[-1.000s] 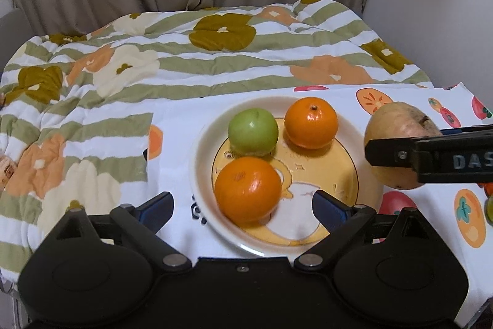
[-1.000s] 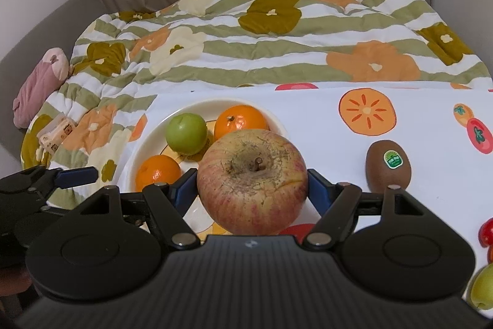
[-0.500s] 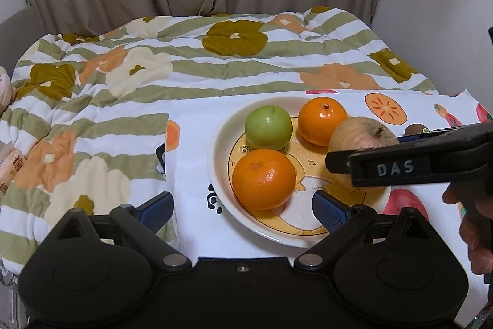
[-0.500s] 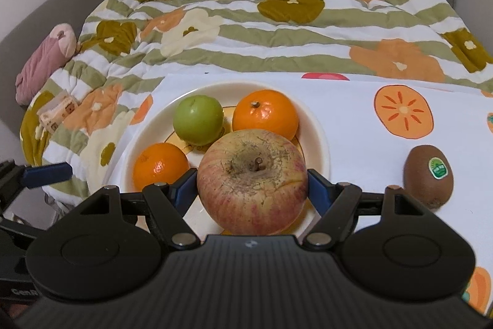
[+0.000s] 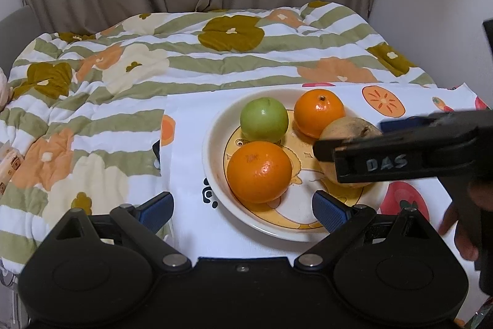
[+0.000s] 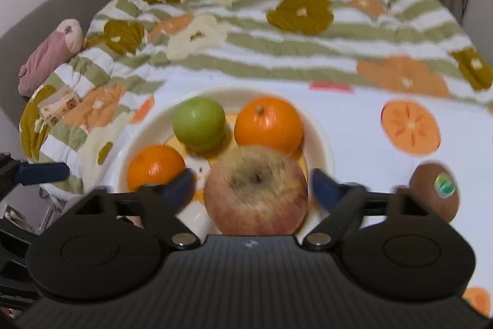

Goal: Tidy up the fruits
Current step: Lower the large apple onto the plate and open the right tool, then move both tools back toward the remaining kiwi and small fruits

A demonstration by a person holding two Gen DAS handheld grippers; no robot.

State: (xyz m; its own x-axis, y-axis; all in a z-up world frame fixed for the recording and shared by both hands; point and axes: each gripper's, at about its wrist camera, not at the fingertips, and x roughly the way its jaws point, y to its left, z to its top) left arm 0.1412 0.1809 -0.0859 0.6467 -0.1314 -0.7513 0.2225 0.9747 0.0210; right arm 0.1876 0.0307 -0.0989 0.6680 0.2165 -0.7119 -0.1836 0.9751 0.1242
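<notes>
A cream plate point(image 5: 212, 150) point(image 6: 323, 141) holds a green apple point(image 5: 264, 119) point(image 6: 199, 123) and two oranges point(image 5: 259, 171) point(image 5: 319, 113). A large reddish apple point(image 6: 256, 190) point(image 5: 348, 128) rests on the plate's right side. My right gripper point(image 6: 251, 185) is open, its blue pads just apart from the apple on both sides; in the left wrist view it reaches in from the right. My left gripper point(image 5: 242, 207) is open and empty at the plate's near edge. A kiwi point(image 6: 436, 191) lies right of the plate.
The plate sits on a white fruit-print cloth point(image 5: 191, 119) over a flowered striped quilt point(image 5: 92, 113). A pink soft toy point(image 6: 49, 54) and a small packet point(image 6: 57, 108) lie at the far left. Curtains hang behind.
My right gripper carried the big apple left over the plate, lowered it and opened its jaws, so the apple now rests on the plate. The left gripper pulled back slightly.
</notes>
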